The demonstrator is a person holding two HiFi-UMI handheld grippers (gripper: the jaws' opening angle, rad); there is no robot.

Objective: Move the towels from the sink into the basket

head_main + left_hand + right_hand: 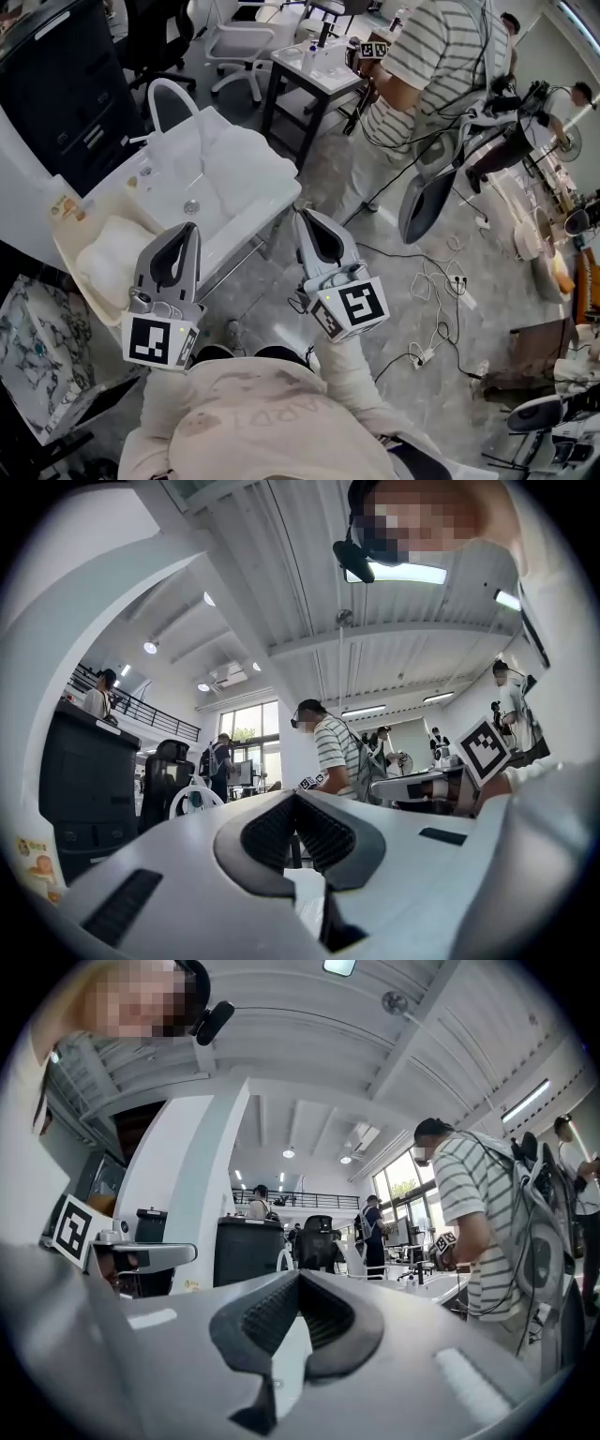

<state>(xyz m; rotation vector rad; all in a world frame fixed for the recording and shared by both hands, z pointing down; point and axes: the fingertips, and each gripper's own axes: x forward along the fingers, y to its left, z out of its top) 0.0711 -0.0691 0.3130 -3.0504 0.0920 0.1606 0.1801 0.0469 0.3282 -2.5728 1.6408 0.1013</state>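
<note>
In the head view a white sink (272,192) with an arched faucet (170,97) stands ahead on the left. Pale folds of a white towel (246,161) seem to lie in its basin, hard to tell from the white surface. A cream basket (67,251) sits against the sink's left end with a white towel (114,261) in it. My left gripper (191,229) hovers over the sink's near edge beside the basket, shut and empty. My right gripper (302,215) is off the sink's right corner, shut and empty. Both gripper views show touching pads (272,832) (272,1312) with nothing between.
A person in a striped shirt (427,66) stands behind the sink by a small white table (314,67). A black cabinet (66,89) is at the far left, a black chair (431,197) at the right. Cables (436,281) trail over the floor.
</note>
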